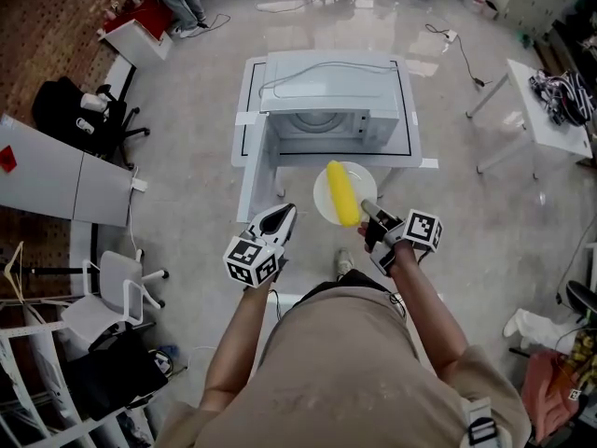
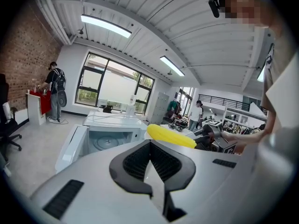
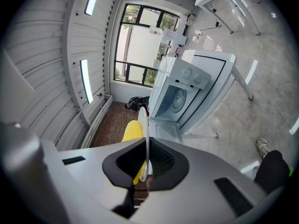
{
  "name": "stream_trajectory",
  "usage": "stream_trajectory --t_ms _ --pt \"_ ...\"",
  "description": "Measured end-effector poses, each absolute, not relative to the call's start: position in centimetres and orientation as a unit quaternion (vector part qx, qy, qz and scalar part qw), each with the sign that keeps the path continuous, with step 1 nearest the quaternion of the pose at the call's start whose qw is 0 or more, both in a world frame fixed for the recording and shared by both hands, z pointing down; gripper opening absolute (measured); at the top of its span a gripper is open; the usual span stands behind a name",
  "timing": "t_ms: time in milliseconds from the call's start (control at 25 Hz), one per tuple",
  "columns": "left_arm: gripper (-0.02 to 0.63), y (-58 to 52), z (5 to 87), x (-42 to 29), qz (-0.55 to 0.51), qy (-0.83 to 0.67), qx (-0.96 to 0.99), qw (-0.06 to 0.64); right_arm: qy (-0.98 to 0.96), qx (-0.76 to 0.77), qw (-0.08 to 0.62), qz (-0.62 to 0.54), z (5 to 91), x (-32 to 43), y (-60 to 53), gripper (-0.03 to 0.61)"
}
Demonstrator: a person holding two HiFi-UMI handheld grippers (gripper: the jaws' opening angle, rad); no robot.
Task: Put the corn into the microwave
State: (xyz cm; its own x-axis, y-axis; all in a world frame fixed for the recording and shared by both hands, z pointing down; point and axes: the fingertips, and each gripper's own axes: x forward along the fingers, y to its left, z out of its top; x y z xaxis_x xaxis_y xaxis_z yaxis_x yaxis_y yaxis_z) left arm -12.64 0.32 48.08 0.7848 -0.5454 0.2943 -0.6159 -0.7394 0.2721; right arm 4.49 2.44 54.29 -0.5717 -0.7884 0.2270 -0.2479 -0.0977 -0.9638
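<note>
**Corn on its plate, in the air just short of the open microwave**

My right hand-held gripper [image 1: 367, 207] is clamped tight on the near rim of the white plate [image 1: 325, 199]. In the right gripper view that rim shows edge-on between the pads. The yellow corn [image 1: 342, 192] lies lengthwise on the plate, one end towards the oven. The plate is in the air at the front edge of the desk [image 1: 414, 143], outside the microwave [image 1: 331, 90]. The microwave door [image 1: 254, 175] stands swung out to the left, and the round turntable [image 2: 103, 143] is in sight inside the cavity. My left hand-held gripper [image 1: 285, 215] has its jaws closed together with nothing between them. It sits just left of the plate, close to the open door and apart from both plate and corn.
</note>
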Motion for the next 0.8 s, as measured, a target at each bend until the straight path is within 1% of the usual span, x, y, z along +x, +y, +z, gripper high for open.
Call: stream_trajectory --t_ms 520,640,800 --pt "0.002 -3.9 49.1 -9.8 0.103 -0.323 0.923 0.182 0.638 -0.392 0.213 -0.628 55.8 6.9 -1.8 0.014" --pt "0.002 -4.7 49.0 -9.2 0.107 -0.323 0.924 0.172 0.634 -0.393 0.213 -0.631 56.1 6.9 -2.3 0.014" --pt "0.002 -5.8 49.0 -9.2 0.097 -0.322 0.925 0.179 0.625 -0.395 0.215 -0.638 56.6 6.2 -2.8 0.014"
